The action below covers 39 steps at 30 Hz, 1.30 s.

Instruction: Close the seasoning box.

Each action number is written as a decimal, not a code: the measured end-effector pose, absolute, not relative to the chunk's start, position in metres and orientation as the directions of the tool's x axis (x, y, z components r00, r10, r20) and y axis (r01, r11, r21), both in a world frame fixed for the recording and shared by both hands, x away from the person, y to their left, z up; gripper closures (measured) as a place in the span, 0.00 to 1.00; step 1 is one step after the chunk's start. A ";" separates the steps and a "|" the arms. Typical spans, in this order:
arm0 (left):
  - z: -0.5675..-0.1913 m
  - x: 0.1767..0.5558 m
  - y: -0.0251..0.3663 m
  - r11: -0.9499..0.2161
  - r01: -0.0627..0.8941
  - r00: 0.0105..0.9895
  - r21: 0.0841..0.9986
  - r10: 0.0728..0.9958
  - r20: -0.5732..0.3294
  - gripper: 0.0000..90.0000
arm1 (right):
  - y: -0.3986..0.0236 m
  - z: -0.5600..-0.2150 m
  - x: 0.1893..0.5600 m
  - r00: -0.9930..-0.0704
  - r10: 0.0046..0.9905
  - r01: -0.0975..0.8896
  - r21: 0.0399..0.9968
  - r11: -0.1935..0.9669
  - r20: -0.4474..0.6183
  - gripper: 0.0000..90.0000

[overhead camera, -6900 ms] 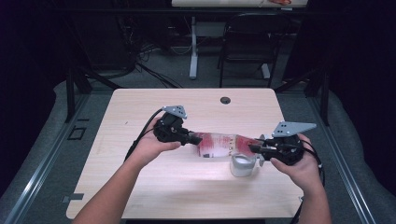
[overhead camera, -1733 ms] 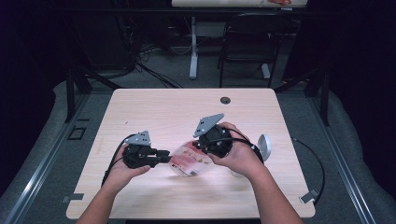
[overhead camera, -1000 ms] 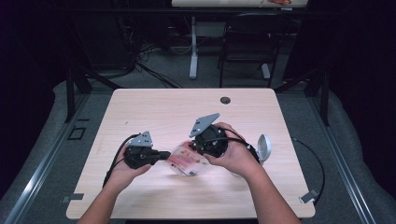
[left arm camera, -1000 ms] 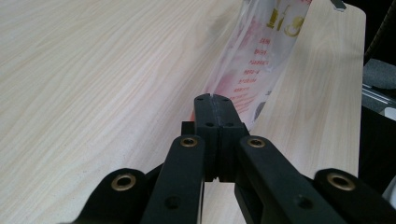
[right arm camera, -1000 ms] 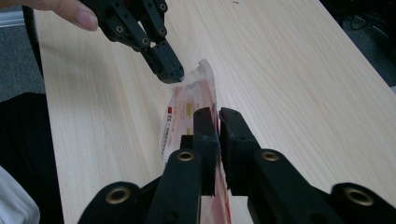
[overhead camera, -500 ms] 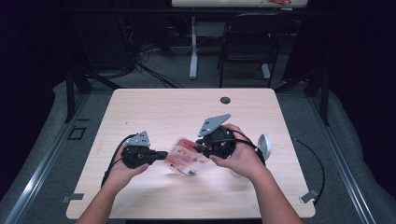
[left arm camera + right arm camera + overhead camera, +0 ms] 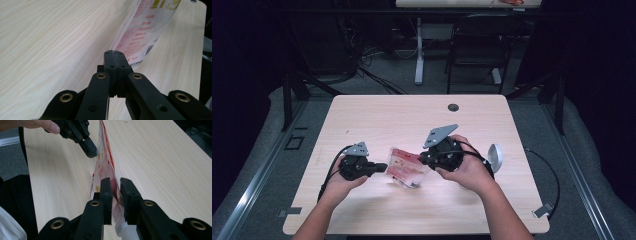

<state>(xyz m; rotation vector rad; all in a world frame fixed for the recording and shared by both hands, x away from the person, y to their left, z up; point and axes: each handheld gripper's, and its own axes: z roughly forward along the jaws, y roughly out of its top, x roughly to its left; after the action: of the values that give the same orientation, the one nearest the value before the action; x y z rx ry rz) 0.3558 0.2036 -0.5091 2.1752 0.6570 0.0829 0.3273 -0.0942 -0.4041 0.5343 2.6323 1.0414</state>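
A clear plastic pouch [image 7: 404,170] printed in red and pink hangs tilted just above the table between both grippers. My left gripper [image 7: 382,166] is shut on its left edge; its jaws [image 7: 113,53] pinch the thin film of the pouch [image 7: 142,32]. My right gripper [image 7: 424,160] holds the other end. Its jaws [image 7: 116,181] have just been closing and stand narrowly apart, with the thicker pouch [image 7: 105,165] filling the gap. Farther off in the right gripper view, the left gripper [image 7: 90,151] grips the pouch's far edge.
The light wooden table [image 7: 412,115] has a small dark hole [image 7: 453,107] near its far edge. A pale round object [image 7: 495,157] sits just right of my right hand. A chair [image 7: 472,50] and table legs stand beyond.
Since the oldest frame both hands came nearer the front edge, and the right hand left the clear cup. Over the last second the right gripper shifted slightly along the pouch; the left stayed put.
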 end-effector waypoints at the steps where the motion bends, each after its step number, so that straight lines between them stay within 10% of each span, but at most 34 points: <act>1: -0.510 0.355 0.205 -0.506 0.433 0.857 0.746 0.489 -0.165 1.00 | -0.092 -0.403 0.328 -0.900 0.423 0.238 0.698 0.675 -0.102 0.90; 39: -0.503 0.350 0.232 -0.420 0.474 0.816 0.774 0.539 -0.207 0.68 | -0.058 -0.396 0.330 -0.908 0.414 0.225 0.752 0.620 -0.069 0.74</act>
<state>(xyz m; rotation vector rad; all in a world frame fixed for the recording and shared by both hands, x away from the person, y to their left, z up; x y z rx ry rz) 0.3496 0.2319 -0.5033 2.0851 0.7449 0.0911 0.3296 -0.0575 -0.3957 0.5234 2.6092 1.1625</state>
